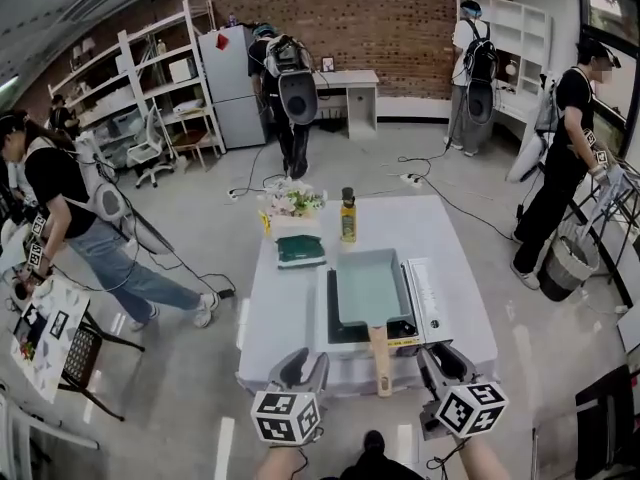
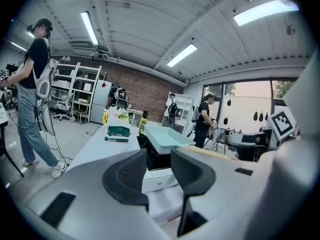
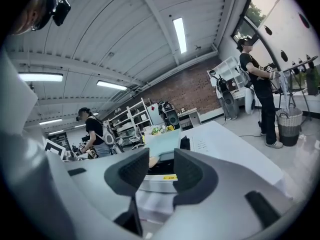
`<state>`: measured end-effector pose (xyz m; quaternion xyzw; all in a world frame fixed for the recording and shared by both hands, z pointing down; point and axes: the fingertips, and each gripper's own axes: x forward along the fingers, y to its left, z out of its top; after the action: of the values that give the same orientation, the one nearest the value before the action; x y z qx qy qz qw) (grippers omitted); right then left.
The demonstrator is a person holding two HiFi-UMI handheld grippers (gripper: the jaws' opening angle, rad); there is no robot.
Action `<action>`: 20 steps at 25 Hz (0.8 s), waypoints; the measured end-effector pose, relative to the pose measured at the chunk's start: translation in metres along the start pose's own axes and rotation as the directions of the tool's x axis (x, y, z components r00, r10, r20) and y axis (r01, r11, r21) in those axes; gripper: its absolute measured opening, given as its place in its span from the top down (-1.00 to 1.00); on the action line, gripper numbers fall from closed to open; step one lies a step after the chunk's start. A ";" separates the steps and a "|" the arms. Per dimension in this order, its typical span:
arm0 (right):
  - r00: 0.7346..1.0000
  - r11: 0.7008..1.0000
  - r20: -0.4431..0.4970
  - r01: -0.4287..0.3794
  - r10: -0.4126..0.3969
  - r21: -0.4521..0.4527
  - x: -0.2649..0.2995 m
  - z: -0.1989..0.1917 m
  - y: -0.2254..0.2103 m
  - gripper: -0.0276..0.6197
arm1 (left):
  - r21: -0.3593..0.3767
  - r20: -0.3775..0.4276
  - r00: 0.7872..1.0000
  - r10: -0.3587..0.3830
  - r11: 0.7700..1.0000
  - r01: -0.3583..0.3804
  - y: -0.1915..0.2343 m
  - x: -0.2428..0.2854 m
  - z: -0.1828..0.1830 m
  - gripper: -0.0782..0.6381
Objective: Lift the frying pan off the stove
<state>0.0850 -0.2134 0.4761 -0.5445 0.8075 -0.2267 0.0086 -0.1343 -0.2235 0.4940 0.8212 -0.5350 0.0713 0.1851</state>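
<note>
Holding left gripper and right gripper half open, empty; facing the frying pan ahead, handle pointing back between both finger pairs (nearer the right)

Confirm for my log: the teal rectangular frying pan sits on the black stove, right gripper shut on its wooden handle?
No: the right gripper view shows the right gripper open and empty. The teal rectangular frying pan sits on the black stove.
</note>
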 end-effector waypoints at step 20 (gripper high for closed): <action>0.997 0.997 -0.052 -0.050 0.053 0.060 0.052 0.001 -0.030 0.47 | -0.417 -0.086 0.980 -0.180 0.900 0.128 -0.015 0.073 -0.013 0.39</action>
<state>0.0903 -0.2684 0.4981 -0.5166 0.8144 -0.2644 0.0087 -0.0898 -0.2752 0.5257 0.7980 -0.4590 -0.0068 0.3905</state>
